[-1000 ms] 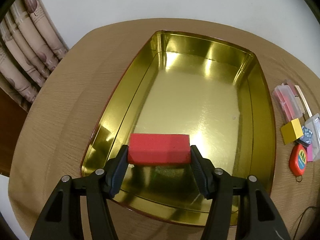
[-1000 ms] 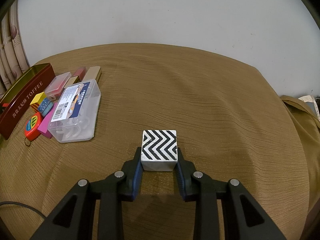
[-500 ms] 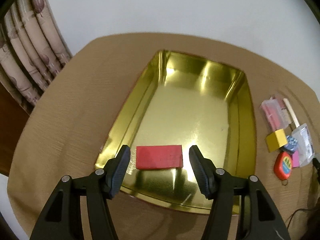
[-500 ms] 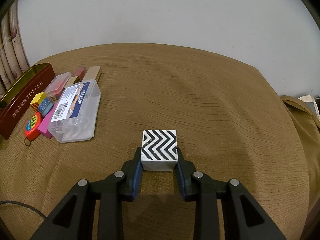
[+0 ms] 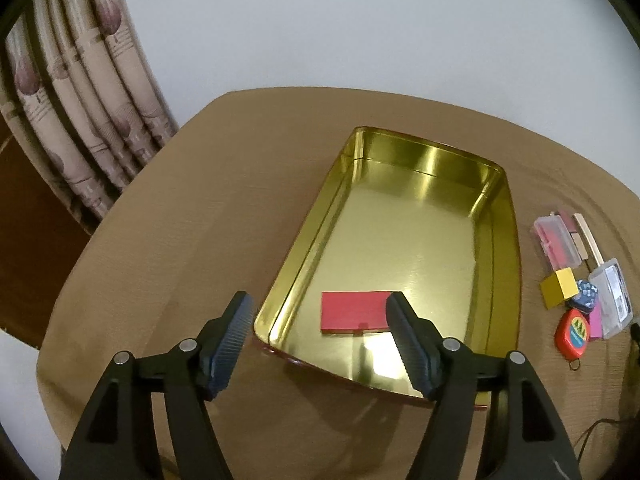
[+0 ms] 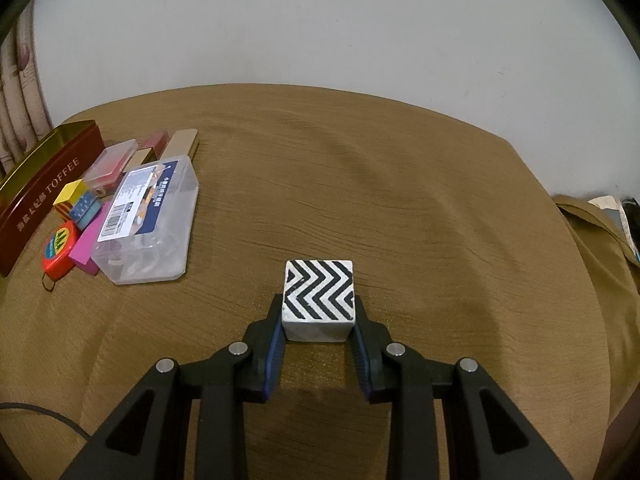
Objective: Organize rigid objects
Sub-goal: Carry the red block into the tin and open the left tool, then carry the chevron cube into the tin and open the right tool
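Observation:
A red block (image 5: pixel 354 312) lies flat in the near left part of the gold tin tray (image 5: pixel 500 240). My left gripper (image 5: pixel 320 316) hangs above it with its jaws opening and nothing between the pads. In the right wrist view, my right gripper (image 6: pixel 318 318) is shut on a cube with black and white zigzag stripes (image 6: pixel 319 298), just over the brown tablecloth. The same tin (image 6: pixel 44 184) shows its dark red "TOFFEE" side at the far left.
Small items lie right of the tin: a clear plastic box (image 6: pixel 148 220), a red tape measure (image 6: pixel 59 250), a yellow cube (image 5: pixel 559 288), a pink case (image 5: pixel 556 240), a pink block (image 6: pixel 88 250). Curtains (image 5: pixel 80 120) hang at the left.
My left gripper has let go of the red block, which now lies in the tin, and has risen and drawn back with wider jaws. The right gripper and its cube have not moved.

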Tool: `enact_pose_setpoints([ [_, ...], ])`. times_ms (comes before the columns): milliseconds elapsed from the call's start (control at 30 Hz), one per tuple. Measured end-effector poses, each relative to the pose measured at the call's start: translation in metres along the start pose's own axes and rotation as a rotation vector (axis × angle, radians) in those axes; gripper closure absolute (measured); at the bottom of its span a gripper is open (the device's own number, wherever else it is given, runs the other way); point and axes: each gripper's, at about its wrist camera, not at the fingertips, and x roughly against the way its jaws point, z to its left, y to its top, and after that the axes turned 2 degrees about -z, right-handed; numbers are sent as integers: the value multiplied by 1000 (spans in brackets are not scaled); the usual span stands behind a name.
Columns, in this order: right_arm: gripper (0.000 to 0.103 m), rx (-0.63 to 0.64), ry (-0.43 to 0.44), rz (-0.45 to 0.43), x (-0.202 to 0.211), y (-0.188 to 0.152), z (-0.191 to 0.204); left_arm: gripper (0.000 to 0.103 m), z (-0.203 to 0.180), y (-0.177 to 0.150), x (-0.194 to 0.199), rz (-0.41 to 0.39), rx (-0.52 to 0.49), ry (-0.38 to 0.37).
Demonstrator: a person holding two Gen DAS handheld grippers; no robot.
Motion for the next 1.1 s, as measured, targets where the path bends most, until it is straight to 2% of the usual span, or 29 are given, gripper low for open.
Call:
enact_pose_setpoints([
  [200, 73, -52, -49, 29, 1, 6, 4, 33, 8, 1, 2, 5, 26, 2],
  [233, 73, -66, -49, 26, 2, 7, 4, 30, 9, 1, 3, 3, 32, -2],
  [367, 73, -108, -24, -14, 18, 17, 10, 25, 17, 0, 6, 4, 67, -38],
  [467, 73, -73, 0, -53, 33, 28, 26, 24, 21, 1, 6, 11, 93, -54],
  [733, 73, 68, 176, -87, 56, 52, 105, 22, 37, 4, 11, -7, 120, -10],
  [1000, 73, 236, 363, -107, 73, 59, 208, 22, 73, 6, 7, -3, 252, 0],
  [1100, 73, 285, 400, -114, 77, 65, 240, 22, 81, 6, 3, 9, 287, -22],
])
